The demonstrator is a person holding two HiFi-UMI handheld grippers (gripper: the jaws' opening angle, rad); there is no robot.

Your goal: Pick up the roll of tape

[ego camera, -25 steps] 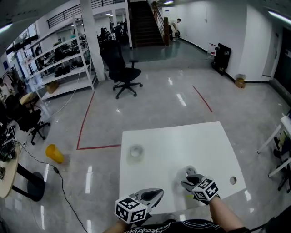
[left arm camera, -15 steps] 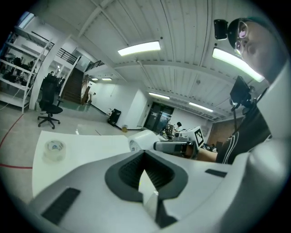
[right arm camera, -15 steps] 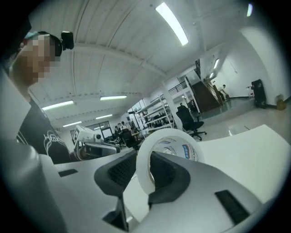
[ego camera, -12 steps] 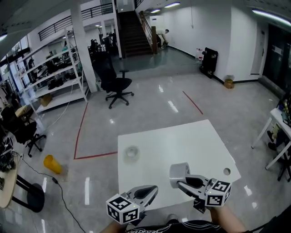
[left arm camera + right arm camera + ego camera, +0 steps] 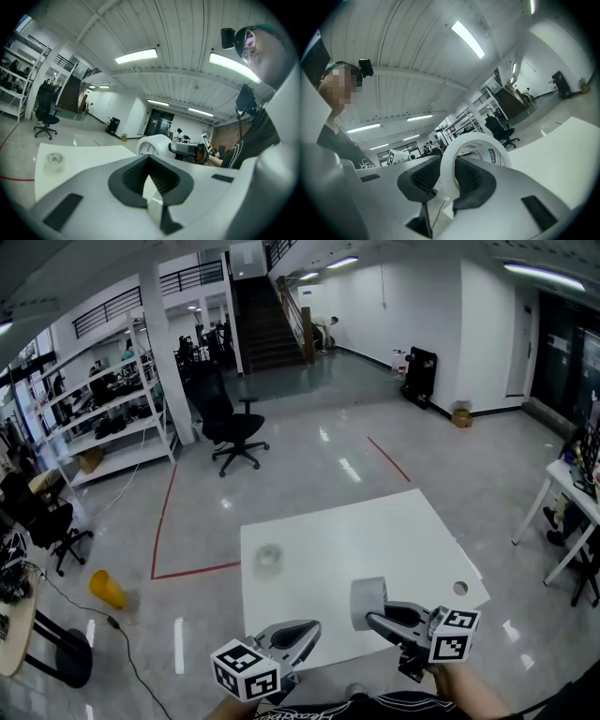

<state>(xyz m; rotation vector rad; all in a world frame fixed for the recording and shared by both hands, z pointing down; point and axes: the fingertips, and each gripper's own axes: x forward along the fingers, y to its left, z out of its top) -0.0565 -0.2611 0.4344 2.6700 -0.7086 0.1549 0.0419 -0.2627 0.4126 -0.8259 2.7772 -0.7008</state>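
My right gripper [image 5: 375,615] holds a white roll of tape [image 5: 368,601] in the air above the near part of the white table [image 5: 375,540]. In the right gripper view its dark pads press on the roll's wall [image 5: 487,140], one inside the ring and one outside, and the right gripper [image 5: 447,171] points about level. My left gripper [image 5: 312,626] hovers at the table's near edge, shut and holding nothing [image 5: 150,173]. The left gripper view shows the lifted roll [image 5: 152,145] in the right gripper [image 5: 187,149]. A clear, smaller tape roll [image 5: 269,559] [image 5: 54,160] lies flat on the table's left side.
The table has a round hole [image 5: 459,588] near its right corner. On the glossy floor are a black office chair [image 5: 230,423], shelving [image 5: 112,399] at the left, a yellow object [image 5: 106,589] and red floor lines. Another white table [image 5: 577,493] stands at the right.
The right gripper has risen off the table with the white roll in its jaws and turned toward level. The left gripper has risen a little.
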